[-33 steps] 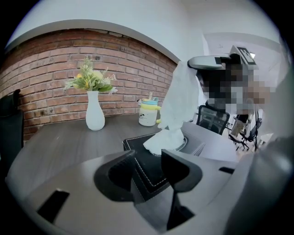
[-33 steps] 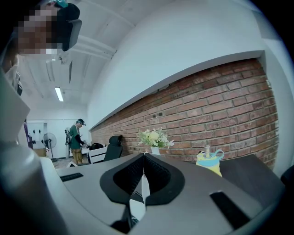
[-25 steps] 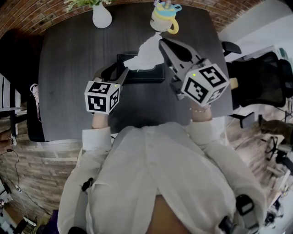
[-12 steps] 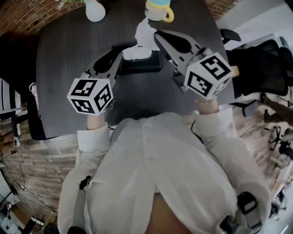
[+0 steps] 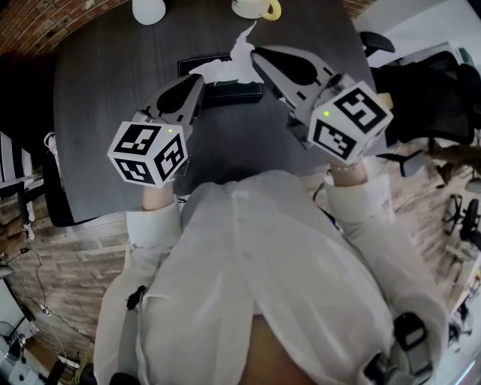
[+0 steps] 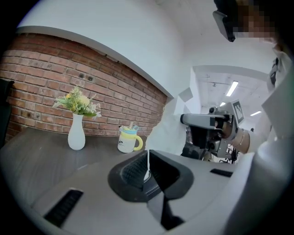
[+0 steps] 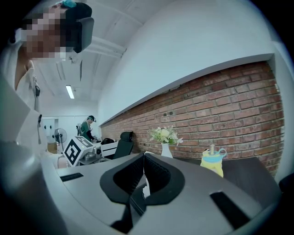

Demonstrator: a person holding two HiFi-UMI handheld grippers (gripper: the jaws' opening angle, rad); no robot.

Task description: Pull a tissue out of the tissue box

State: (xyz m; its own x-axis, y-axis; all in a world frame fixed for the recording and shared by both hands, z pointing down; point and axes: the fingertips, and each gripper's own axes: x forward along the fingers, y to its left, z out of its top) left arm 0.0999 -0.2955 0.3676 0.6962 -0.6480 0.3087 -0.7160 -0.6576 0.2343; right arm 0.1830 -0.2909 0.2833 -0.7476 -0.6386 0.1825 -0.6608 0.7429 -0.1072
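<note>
The black tissue box lies on the dark table, with a white tissue drawn up out of its top. My right gripper is shut on the tissue's upper end; a white scrap shows between its jaws. My left gripper has just closed on the tissue's lower left part, beside the box. A thin white edge sits pinched between its jaws. In the left gripper view the sheet rises toward the right gripper's grey body.
A white vase with flowers and a yellow mug with a blue lid stand at the table's far edge before a brick wall. A black office chair is off the table's right side. Another person stands far off.
The left gripper's jaws went from wide open to shut on the tissue, and that gripper rose. The right gripper drifted sideways, still holding the tissue's top. More tissue stands out of the box.
</note>
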